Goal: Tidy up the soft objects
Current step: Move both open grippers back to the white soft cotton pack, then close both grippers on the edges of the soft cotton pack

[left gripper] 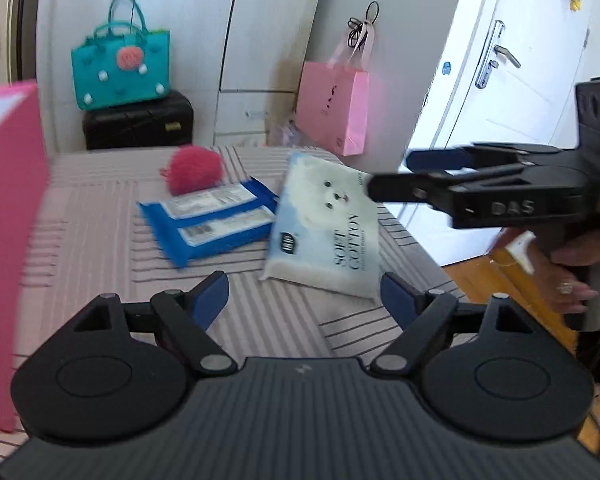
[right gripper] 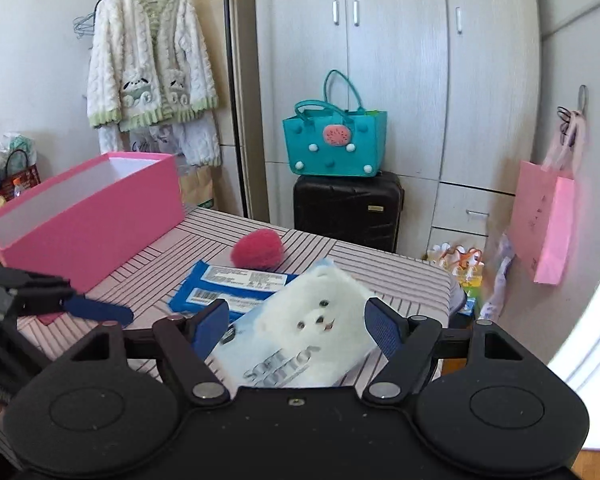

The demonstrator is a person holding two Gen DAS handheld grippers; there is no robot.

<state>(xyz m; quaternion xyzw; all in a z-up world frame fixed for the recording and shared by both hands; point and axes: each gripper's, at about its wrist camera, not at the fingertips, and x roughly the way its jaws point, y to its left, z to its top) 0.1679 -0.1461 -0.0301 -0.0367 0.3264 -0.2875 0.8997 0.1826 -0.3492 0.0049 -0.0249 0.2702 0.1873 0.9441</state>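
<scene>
On the pink striped bed cover (right gripper: 400,276), the white soft-cotton tissue pack (right gripper: 312,336) lies nearest, beside and perhaps overlapping the blue wet-wipe packs (right gripper: 236,284). The red fuzzy pom-pom (right gripper: 257,253) sits behind them. The open pink rectangular box (right gripper: 88,216) stands left. Behind the bed, the teal felt tote (right gripper: 336,144) rests on the black hard suitcase (right gripper: 348,208).

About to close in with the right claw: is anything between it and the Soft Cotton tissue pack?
Nothing visible. The right claw is open, with the tissue pack directly ahead between its fingers; the blue wipes pack lies to the left.
</scene>
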